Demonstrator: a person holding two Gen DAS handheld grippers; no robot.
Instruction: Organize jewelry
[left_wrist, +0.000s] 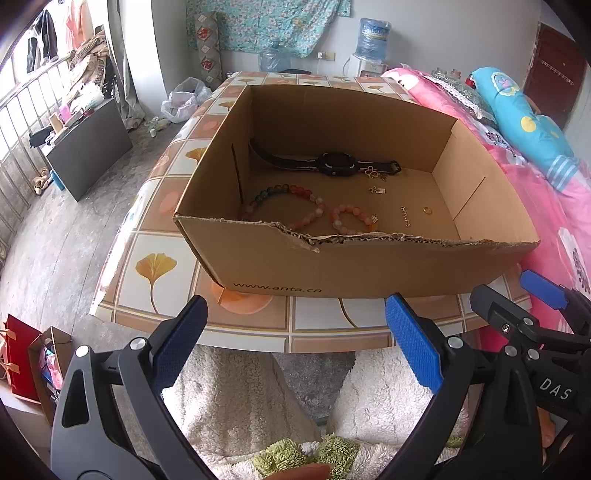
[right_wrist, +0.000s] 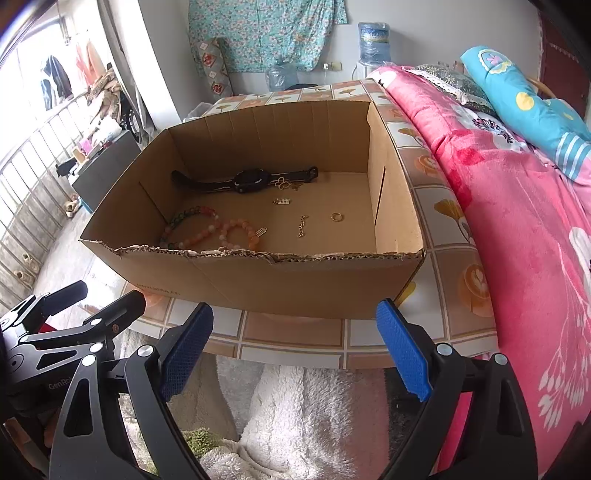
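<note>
Your left gripper (left_wrist: 295, 347) and right gripper (right_wrist: 293, 354) match: black frames, silver screws, blue textured pads (left_wrist: 413, 339); white "DAS" lettering at lower right.

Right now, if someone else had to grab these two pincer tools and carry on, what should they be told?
Left gripper: open, empty, held short of the table's near edge.
Right gripper: open, empty, beside it.
All the jewelry lies loose on the floor of the cardboard box on the table: black watch near the back wall, clover charm by its strap, two beaded bracelets at front left, small rectangular charm mid-floor, gold chain piece and gold ring toward the right.
Done: nothing is gripped or visibly sorted.
Left: pick the pieces up and arrange them.
</note>
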